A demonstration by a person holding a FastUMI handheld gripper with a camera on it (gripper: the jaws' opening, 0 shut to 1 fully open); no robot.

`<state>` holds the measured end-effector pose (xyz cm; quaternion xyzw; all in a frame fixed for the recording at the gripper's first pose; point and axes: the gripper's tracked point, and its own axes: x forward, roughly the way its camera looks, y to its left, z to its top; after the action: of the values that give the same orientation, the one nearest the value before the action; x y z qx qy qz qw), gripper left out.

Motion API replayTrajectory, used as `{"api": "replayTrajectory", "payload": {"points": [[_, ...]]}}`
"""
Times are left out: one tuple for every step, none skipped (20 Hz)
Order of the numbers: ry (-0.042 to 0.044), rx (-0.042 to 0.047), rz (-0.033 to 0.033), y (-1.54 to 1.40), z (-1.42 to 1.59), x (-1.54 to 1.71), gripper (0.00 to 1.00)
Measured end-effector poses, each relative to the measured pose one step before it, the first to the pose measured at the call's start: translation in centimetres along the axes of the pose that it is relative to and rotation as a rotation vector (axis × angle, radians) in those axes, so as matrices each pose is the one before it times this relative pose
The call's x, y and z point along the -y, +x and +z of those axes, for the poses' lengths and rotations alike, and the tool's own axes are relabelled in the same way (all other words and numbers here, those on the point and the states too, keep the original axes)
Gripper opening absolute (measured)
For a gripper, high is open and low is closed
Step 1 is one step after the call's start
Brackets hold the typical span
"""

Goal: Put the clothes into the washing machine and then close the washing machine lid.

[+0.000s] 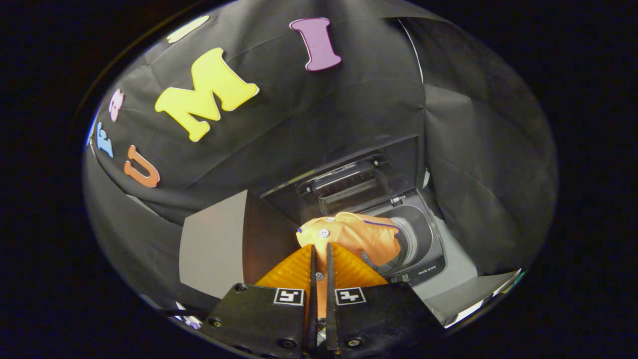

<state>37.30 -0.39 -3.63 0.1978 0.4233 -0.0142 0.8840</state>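
My gripper (321,249) fingers nearly closed, pinching the orange garment (356,234) — it hangs off my tips, draped over the washing machine (423,249) drum rim just ahead. Best move, I think: carry it further over the opening before letting go — lid (349,182) stands upright beyond.

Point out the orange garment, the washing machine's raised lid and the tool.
Orange garment (356,237), gripper view: on the bunched cloth ahead of the fingers.
Raised lid (349,184), gripper view: on its clear panel.
Tool (321,248), gripper view: midway between the fingertips, pinching the garment.
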Motion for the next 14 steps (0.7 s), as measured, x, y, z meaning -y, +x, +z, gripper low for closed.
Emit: {"api": "replayTrajectory", "payload": {"points": [[0.00333,-0.00491,-0.00229,0.481,-0.187,0.324,0.10],[-0.00276,-0.00350,0.00002,0.582,-0.211,0.353,0.10],[-0.00104,0.00147,-0.00284,0.499,0.003,0.476,0.10],[-0.00333,0.00078,-0.00225,0.510,-0.137,0.420,0.10],[0.00089,0.00314,-0.00261,0.616,-0.012,0.420,0.10],[0.00272,0.00160,-0.00241,0.582,-0.095,0.421,0.10],[0.00647,0.00112,-0.00014,0.517,-0.016,0.407,0.10],[0.00462,0.00054,0.00135,0.614,-0.134,0.345,0.10],[0.00471,0.00161,-0.00110,0.658,-0.056,0.422,0.10],[0.00412,0.00219,-0.00380,0.552,-0.152,0.541,0.10],[0.00217,0.00387,-0.00681,0.715,-0.129,0.499,0.10],[-0.00468,0.00034,-0.00652,0.782,-0.299,0.398,0.10],[-0.00701,-0.00417,-0.00995,0.761,-0.390,0.403,0.10],[-0.00890,-0.00460,-0.00833,0.718,-0.390,0.313,0.10]]}}
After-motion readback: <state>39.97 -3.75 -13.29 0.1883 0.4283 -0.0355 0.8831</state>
